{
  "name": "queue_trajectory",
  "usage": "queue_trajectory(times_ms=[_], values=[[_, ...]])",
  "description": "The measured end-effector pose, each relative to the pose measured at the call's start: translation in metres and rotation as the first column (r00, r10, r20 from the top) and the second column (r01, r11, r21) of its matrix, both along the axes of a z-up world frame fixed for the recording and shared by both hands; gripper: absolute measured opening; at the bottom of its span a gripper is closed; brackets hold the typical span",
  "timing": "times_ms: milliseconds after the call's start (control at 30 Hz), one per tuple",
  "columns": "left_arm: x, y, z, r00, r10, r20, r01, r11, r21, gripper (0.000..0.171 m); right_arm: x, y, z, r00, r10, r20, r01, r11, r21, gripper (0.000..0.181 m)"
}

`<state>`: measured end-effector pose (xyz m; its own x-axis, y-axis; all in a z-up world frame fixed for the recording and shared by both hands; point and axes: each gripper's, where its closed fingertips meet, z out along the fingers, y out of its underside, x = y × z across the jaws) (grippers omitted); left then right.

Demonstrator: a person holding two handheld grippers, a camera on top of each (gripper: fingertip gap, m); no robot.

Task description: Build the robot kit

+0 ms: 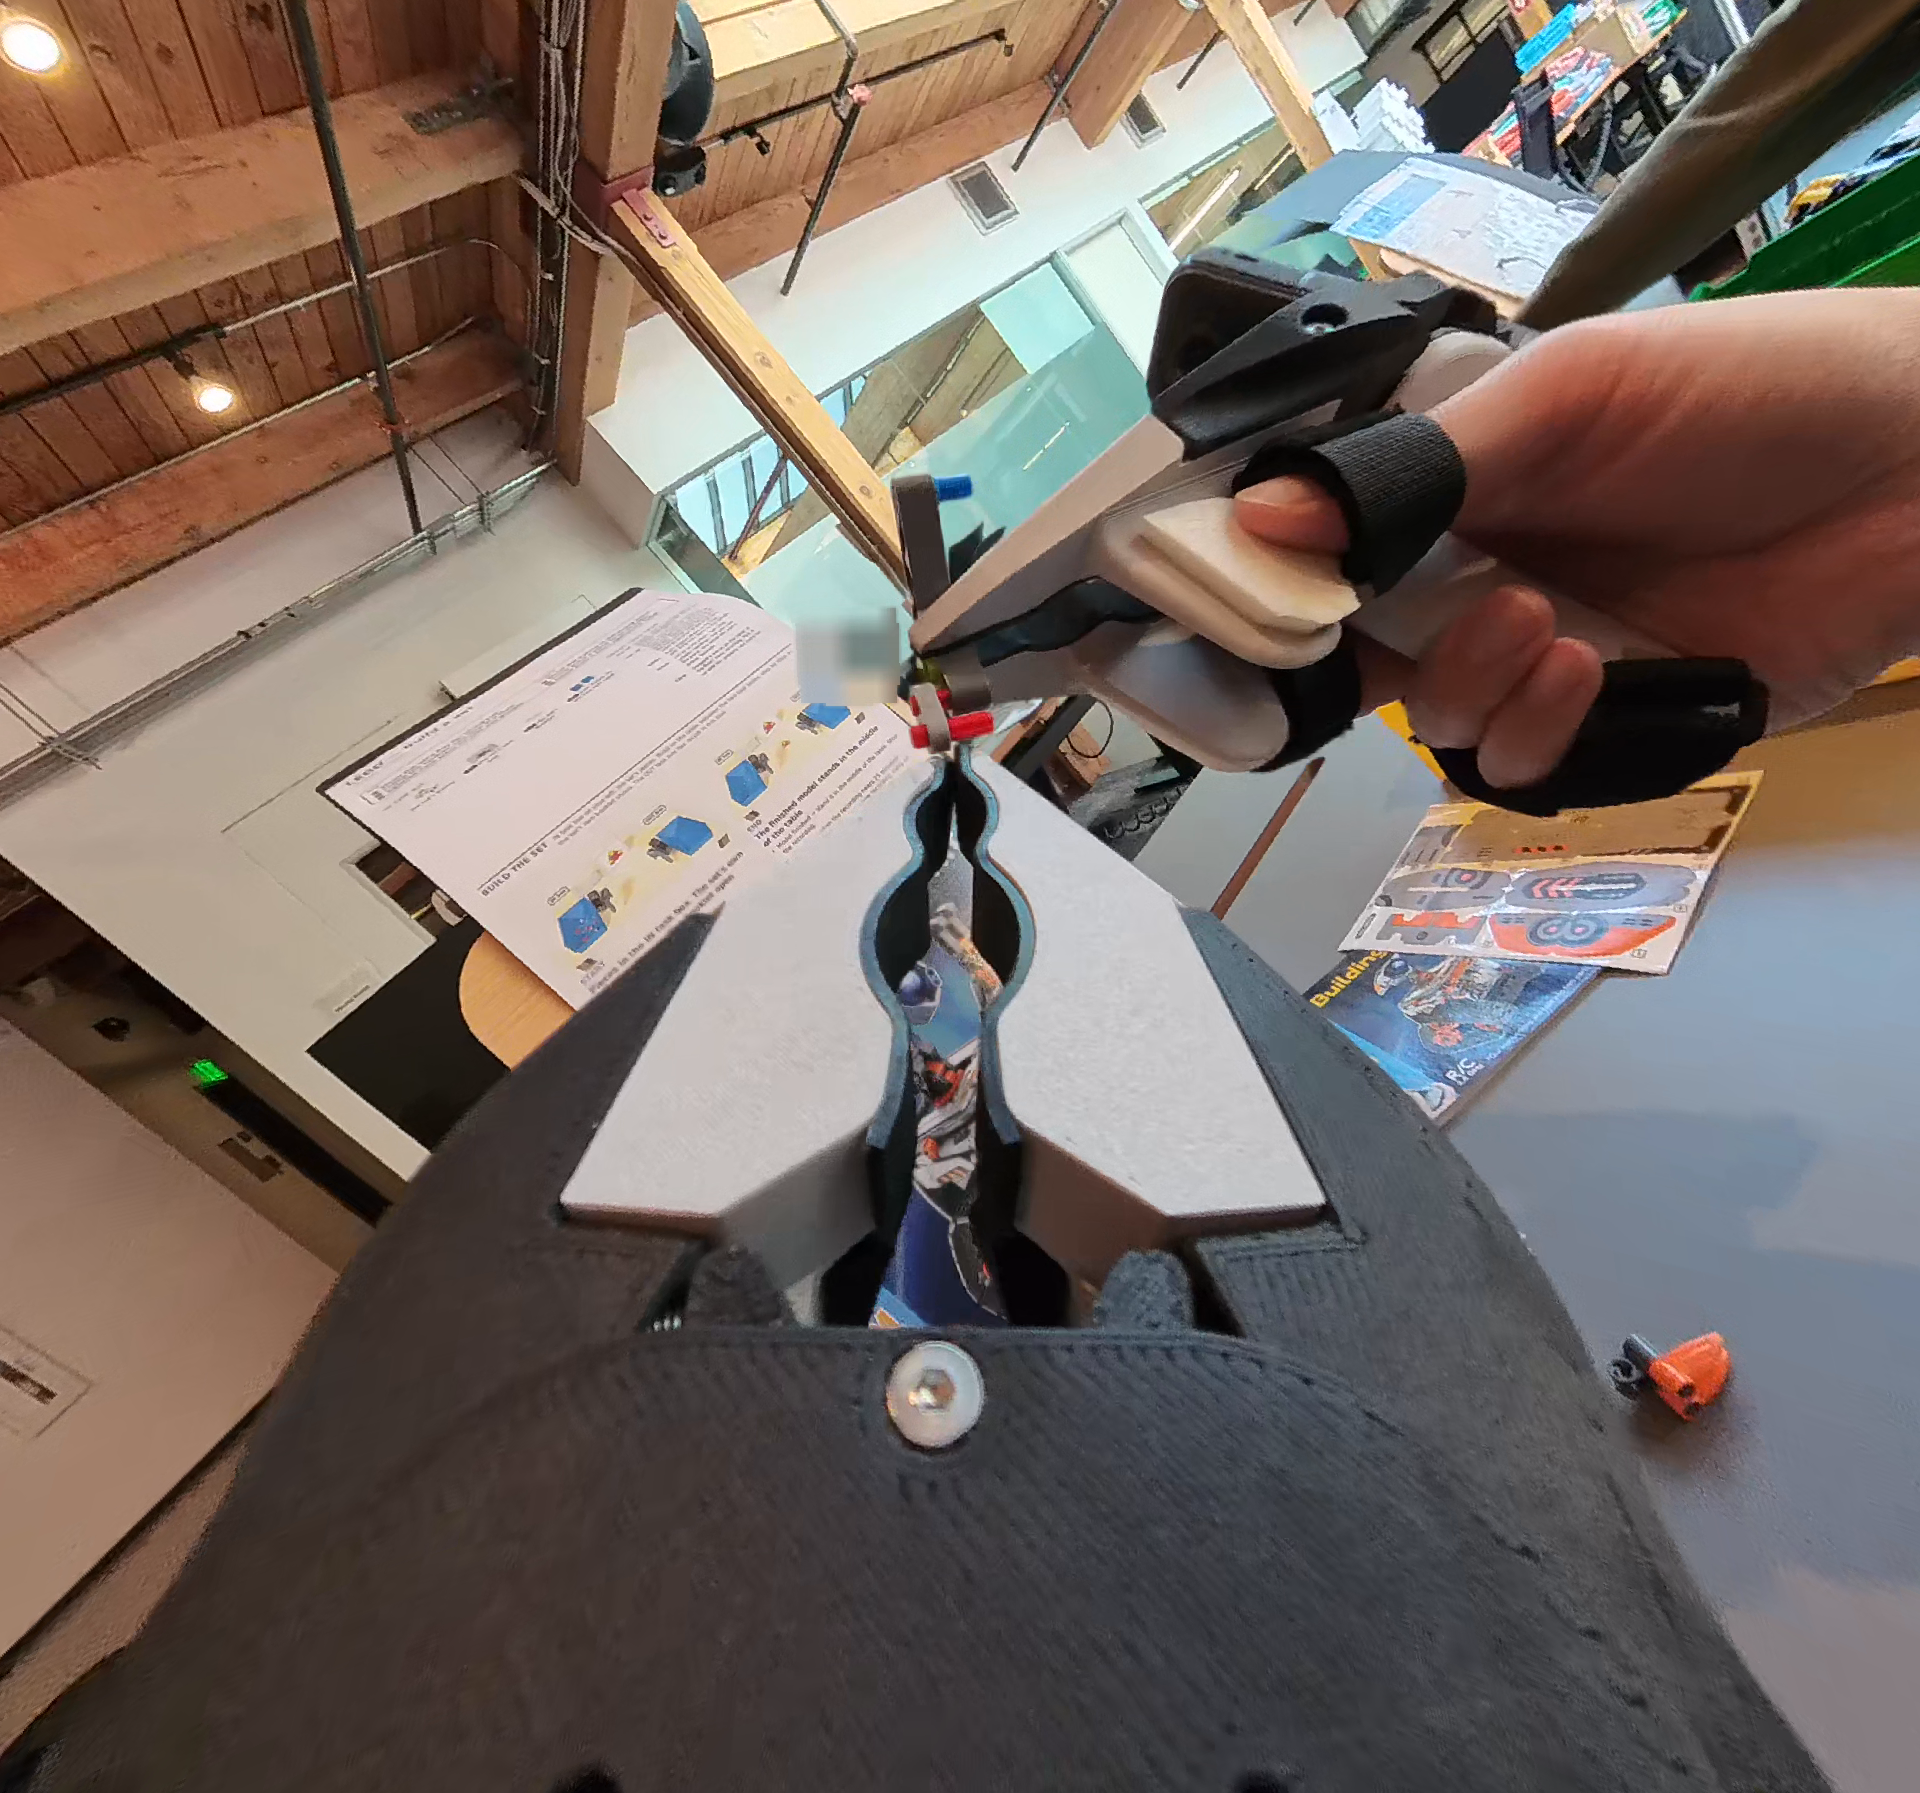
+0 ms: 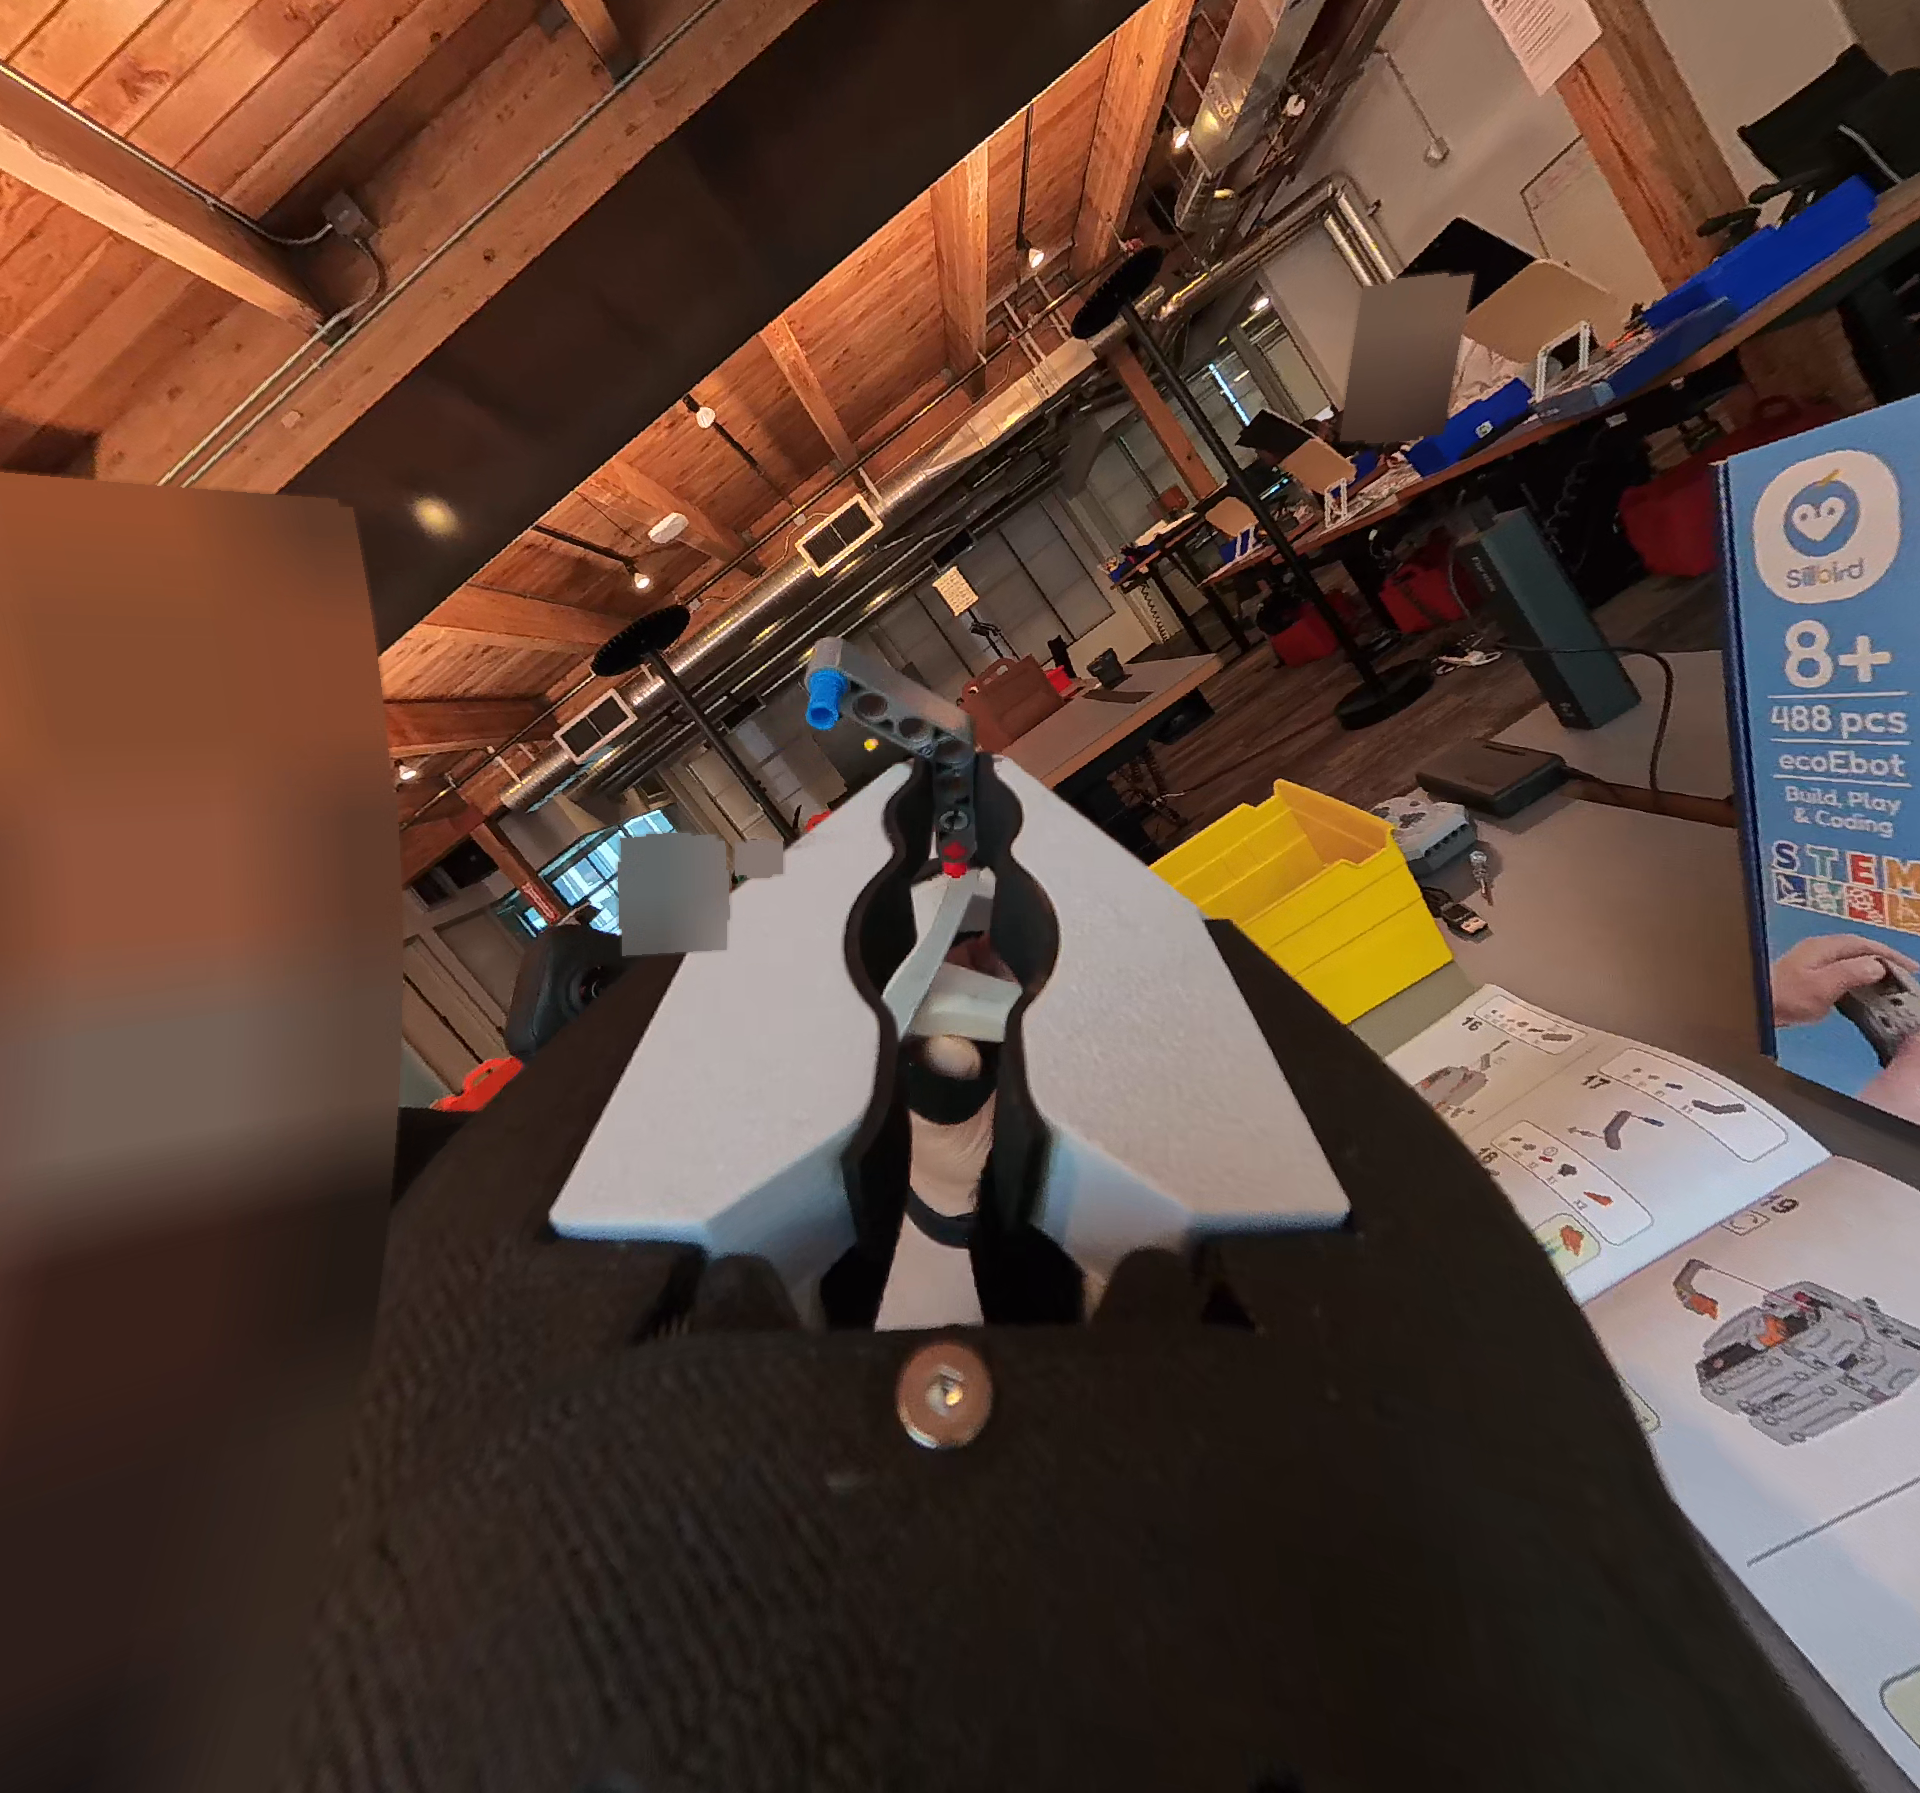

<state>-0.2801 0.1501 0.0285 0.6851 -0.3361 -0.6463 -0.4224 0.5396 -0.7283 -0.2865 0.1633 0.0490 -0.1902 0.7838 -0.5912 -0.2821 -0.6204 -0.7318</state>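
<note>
Both grippers meet tip to tip in the air. My right gripper (image 2: 951, 793) is shut on a small grey angled beam (image 2: 899, 709) with a blue pin (image 2: 823, 704) at its far end. The beam sticks out beyond the fingertips. In the left wrist view a hand (image 1: 1662, 538) holds this right gripper (image 1: 925, 642), with the beam (image 1: 920, 528) pointing up. My left gripper (image 1: 956, 767) is shut, its tips pinching a small red-and-grey pin piece (image 1: 940, 720) at the beam's lower end. The red piece (image 2: 954, 858) also shows between the right fingers.
A small orange piece (image 1: 1688, 1369) lies on the grey table (image 1: 1714, 1172), with a sticker sheet (image 1: 1538, 902), a blue booklet (image 1: 1455, 1016) and a printed sheet (image 1: 644, 767). The right wrist view shows a yellow bin (image 2: 1309, 891), a blue box (image 2: 1829, 756) and an open instruction booklet (image 2: 1662, 1224).
</note>
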Motion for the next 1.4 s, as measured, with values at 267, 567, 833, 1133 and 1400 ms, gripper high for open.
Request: queue_trajectory(times_ms=[267, 567, 833, 1133, 1400], values=[[-0.002, -0.004, 0.006, 0.998, -0.032, 0.046, 0.033, 0.999, -0.016, 0.012, -0.007, 0.0, -0.007, 0.999, -0.011, 0.034, 0.011, 1.0, 0.014, 0.007], [-0.004, 0.009, 0.001, 0.994, 0.003, 0.109, 0.016, 0.984, -0.177, 0.023, -0.011, 0.001, -0.01, 0.987, -0.116, 0.108, 0.102, 0.987, 0.123, 0.007], [-0.003, 0.015, -0.008, 0.998, 0.038, 0.057, -0.026, 0.979, -0.204, 0.015, -0.012, 0.006, -0.015, 0.973, -0.178, 0.147, 0.152, 0.974, 0.17, 0.007], [-0.004, 0.019, -0.015, 0.998, 0.056, 0.009, -0.053, 0.975, -0.215, 0.014, -0.011, 0.01, -0.021, 0.969, -0.174, 0.176, 0.148, 0.977, 0.151, 0.007], [-0.005, 0.017, -0.014, 0.999, 0.035, 0.028, -0.028, 0.975, -0.221, 0.014, -0.012, 0.007, -0.02, 0.969, -0.173, 0.179, 0.146, 0.977, 0.153, 0.007]])
